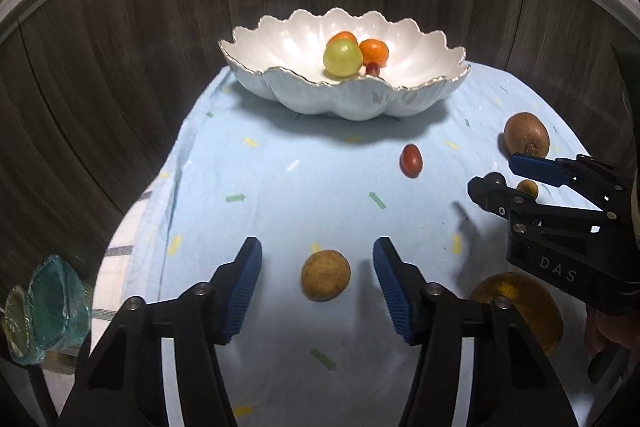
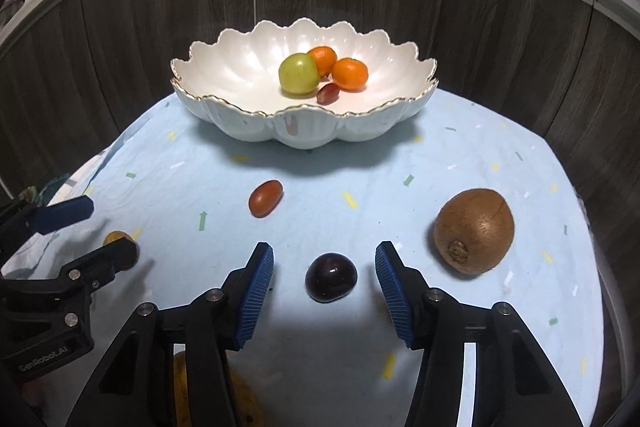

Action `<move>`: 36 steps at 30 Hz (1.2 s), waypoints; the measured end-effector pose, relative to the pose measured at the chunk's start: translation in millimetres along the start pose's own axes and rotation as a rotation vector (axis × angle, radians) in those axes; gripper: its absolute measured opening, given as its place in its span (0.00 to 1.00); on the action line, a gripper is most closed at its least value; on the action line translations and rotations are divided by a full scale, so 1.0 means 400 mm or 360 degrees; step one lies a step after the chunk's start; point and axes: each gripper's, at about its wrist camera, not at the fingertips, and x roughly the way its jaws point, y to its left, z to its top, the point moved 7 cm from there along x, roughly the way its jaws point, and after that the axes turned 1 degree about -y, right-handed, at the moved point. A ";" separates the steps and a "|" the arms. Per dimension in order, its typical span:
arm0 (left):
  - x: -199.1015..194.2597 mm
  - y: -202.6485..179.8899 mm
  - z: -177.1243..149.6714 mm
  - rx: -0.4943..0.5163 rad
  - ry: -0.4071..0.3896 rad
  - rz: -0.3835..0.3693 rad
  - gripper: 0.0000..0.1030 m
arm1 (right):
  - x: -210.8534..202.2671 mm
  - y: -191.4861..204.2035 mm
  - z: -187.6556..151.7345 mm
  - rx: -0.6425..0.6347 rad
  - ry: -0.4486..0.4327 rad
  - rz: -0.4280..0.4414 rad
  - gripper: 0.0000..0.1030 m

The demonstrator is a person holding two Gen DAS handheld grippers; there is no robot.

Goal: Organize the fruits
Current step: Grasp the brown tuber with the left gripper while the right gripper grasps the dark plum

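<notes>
left gripper (image 1: 318, 283) wide, straddling tan fruit (image 1: 325, 275) | right gripper (image 2: 325, 281) wide, straddling dark plum (image 2: 331, 278)

bowl (image 2: 304, 131): white, scalloped with a gilt rim, upright at the far end of the light blue cloth
green fruit (image 2: 299, 73): round, yellow-green, inside the bowl, touching an orange behind it
oranges (image 2: 350, 74): two small ones side by side in the bowl
red grape (image 2: 328, 93): small, oval, in the bowl in front of the oranges
red date (image 2: 265, 198): oval, glossy, lying on the cloth in front of the bowl
kiwi (image 2: 474, 231): brown, fuzzy, on its side at the right of the cloth
dark plum (image 2: 331, 277): near-black, shiny, on the cloth
tan round fruit (image 1: 325, 276): speckled, on the cloth
large yellow fruit (image 1: 520, 307): partly hidden, near edge
</notes>
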 end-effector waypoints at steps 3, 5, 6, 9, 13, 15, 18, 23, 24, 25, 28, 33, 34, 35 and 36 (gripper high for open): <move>0.007 -0.005 -0.006 0.0003 0.0014 -0.0013 0.51 | 0.013 -0.002 -0.010 0.0014 0.0038 0.0023 0.45; 0.014 -0.008 -0.014 0.0010 0.0034 -0.0016 0.49 | 0.021 -0.004 -0.018 0.0025 0.0063 0.0026 0.43; 0.019 -0.010 -0.017 0.0010 0.0048 -0.0020 0.45 | 0.025 -0.003 -0.022 0.0030 0.0071 0.0027 0.43; 0.030 -0.012 -0.029 0.0005 0.0085 -0.0038 0.38 | 0.033 -0.002 -0.031 0.0042 0.0094 0.0031 0.39; 0.034 -0.016 -0.035 0.0020 0.0088 -0.0037 0.28 | 0.034 -0.001 -0.036 0.0054 0.0097 0.0035 0.35; 0.033 -0.016 -0.035 0.0024 0.0084 -0.0034 0.26 | 0.033 0.001 -0.036 0.0053 0.0095 0.0038 0.30; 0.033 -0.015 -0.033 0.0017 0.0084 -0.0043 0.26 | 0.029 0.000 -0.035 0.0059 0.0094 0.0037 0.29; 0.019 -0.018 -0.024 0.0028 0.0052 -0.0039 0.25 | 0.018 -0.001 -0.030 0.0064 0.0085 0.0037 0.29; 0.015 -0.018 -0.022 0.0028 0.0042 -0.0039 0.25 | 0.012 -0.002 -0.027 0.0064 0.0078 0.0035 0.29; 0.012 -0.018 -0.020 0.0028 0.0037 -0.0040 0.25 | 0.009 -0.002 -0.023 0.0064 0.0072 0.0035 0.29; 0.002 -0.018 -0.014 0.0026 0.0022 -0.0044 0.25 | -0.006 0.001 -0.012 0.0063 0.0054 0.0038 0.29; -0.018 -0.014 0.001 0.0014 -0.0013 -0.0043 0.25 | -0.028 0.008 0.002 0.0064 0.0036 0.0043 0.29; -0.021 -0.013 0.004 0.0010 -0.0019 -0.0042 0.25 | -0.035 0.010 0.006 0.0063 0.0030 0.0044 0.29; -0.025 -0.011 0.008 0.0006 -0.0025 -0.0043 0.25 | -0.037 0.011 0.010 0.0063 0.0026 0.0044 0.29; -0.029 -0.009 0.011 0.0001 -0.0029 -0.0043 0.25 | -0.042 0.013 0.014 0.0062 0.0021 0.0045 0.29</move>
